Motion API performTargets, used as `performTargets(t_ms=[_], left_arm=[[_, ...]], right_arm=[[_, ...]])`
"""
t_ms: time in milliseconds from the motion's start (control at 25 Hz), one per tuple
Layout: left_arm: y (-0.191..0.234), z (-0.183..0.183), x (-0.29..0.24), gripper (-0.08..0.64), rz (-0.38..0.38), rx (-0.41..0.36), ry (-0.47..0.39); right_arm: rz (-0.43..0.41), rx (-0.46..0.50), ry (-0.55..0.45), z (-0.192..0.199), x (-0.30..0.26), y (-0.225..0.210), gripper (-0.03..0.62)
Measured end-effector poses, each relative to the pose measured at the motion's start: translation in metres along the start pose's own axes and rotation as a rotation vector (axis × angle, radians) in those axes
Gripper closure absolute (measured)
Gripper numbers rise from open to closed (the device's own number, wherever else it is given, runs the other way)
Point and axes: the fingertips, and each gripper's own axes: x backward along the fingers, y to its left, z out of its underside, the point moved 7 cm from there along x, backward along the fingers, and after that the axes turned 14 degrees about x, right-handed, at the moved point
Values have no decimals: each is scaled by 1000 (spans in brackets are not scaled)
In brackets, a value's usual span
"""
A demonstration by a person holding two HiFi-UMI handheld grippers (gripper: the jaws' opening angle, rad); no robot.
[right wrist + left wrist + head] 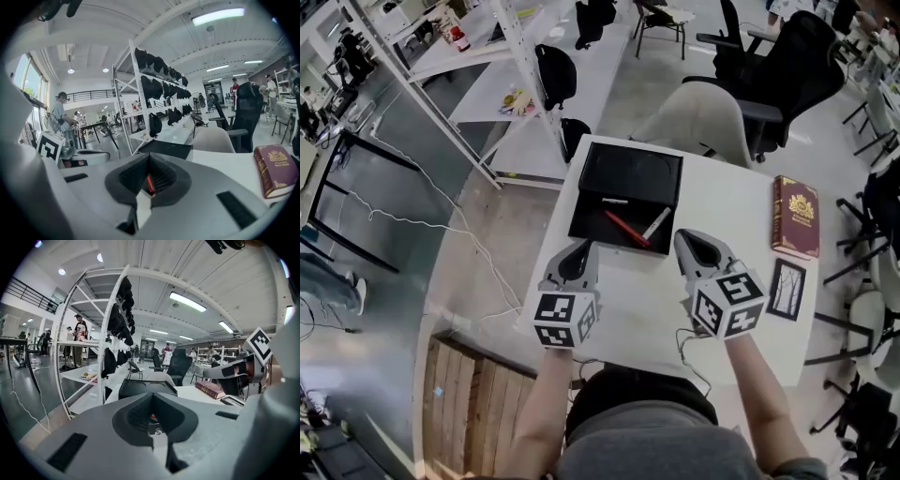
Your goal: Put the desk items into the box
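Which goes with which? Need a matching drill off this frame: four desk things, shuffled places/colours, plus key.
Things:
1. red pen
2. book
3. small framed picture
4. box

Place or colour:
A. maroon, flat on the right side of the table
B. lying inside the box
C. black, at the table's far edge
D. flat near the table's near right corner, just in front of the book

Pairs: 1-B, 2-A, 3-D, 4-C
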Motion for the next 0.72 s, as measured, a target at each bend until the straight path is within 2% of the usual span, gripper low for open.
performTargets(t_ms=[160,320,720], left_arm=[[-8,0,0,554,4,0,-5],[-14,0,0,554,3,-1,-10],[-23,-2,4,552,-10,-6,-29]], right_arm=[[32,-26,-56,5,16,-6,588],[53,-10,-89,9,27,-11,589],[63,15,-127,11,37,-15,589]])
